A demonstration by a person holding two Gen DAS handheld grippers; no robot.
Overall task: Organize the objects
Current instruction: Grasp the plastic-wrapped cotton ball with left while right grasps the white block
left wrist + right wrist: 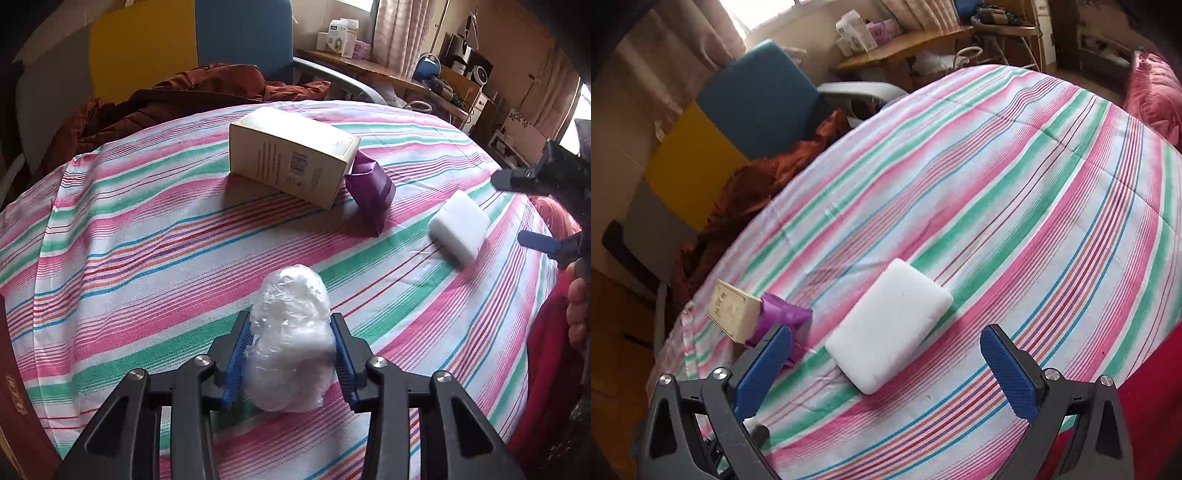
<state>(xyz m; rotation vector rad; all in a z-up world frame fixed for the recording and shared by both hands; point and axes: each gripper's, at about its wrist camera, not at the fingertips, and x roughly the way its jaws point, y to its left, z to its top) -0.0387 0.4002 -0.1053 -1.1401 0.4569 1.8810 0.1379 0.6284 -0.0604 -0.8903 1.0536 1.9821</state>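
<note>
My left claw (pixel 291 354): blue pads pressed on both sides of a crumpled plastic bundle (pixel 290 339) resting on the striped bedspread (pixel 147 236). My right claw (pixel 886 363): spread wide, holding nothing, white foam block (pixel 890 325) lying just ahead. Beyond: cream box (pixel 291 157) touching a purple packet (pixel 371 188).
</note>
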